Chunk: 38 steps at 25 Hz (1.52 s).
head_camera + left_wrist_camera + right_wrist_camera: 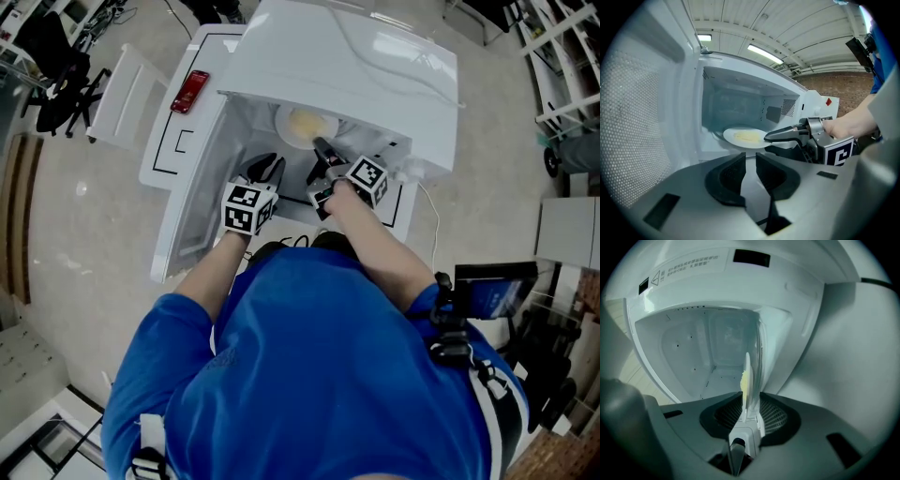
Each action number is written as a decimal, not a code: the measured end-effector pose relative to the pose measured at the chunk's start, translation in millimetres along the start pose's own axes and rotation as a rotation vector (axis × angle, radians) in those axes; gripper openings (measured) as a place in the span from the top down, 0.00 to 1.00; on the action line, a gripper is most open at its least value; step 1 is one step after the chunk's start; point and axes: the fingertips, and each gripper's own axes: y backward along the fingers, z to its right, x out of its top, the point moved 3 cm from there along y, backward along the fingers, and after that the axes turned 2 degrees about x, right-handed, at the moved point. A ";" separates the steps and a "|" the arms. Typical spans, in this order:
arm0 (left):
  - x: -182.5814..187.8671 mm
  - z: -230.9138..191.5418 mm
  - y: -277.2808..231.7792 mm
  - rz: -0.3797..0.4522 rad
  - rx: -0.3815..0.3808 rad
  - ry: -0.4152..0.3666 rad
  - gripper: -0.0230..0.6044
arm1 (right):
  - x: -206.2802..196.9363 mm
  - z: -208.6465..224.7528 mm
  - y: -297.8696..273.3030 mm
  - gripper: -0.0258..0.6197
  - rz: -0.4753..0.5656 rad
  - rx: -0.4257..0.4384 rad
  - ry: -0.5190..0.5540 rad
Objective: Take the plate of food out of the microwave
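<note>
A white plate point(305, 127) with pale yellow food lies inside the open white microwave point(356, 66). In the left gripper view the plate point(745, 138) sits at the front of the cavity. My right gripper point(321, 155) reaches in with its jaws apart, one above and one below the plate's near rim; the upper one point(780, 135) rests at the rim and the lower one hangs clear. In the right gripper view the plate point(746, 380) stands edge-on between the jaws of the right gripper point(751, 399). My left gripper point(265, 169) point(750, 157) hovers before the opening, narrowly open and empty.
The microwave door point(187, 216) point(642, 117) is swung open to the left, close beside my left gripper. A red object point(190, 91) lies on the white table behind it. A white cable point(433, 220) hangs at the microwave's right. A black chair point(56, 84) stands far left.
</note>
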 end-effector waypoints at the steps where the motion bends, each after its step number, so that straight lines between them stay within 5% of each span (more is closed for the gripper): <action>1: 0.1 -1.0 -0.1 0.000 0.002 0.002 0.86 | 0.6 0.1 -1.9 0.80 0.000 -0.008 0.003; 11: 1.0 -6.2 1.1 -0.004 0.011 0.004 0.86 | 3.3 -3.7 -6.5 0.93 0.007 -0.007 0.014; 38: -1.0 -5.9 17.8 0.023 0.022 0.044 0.87 | -6.4 4.4 42.1 0.93 0.001 0.029 0.014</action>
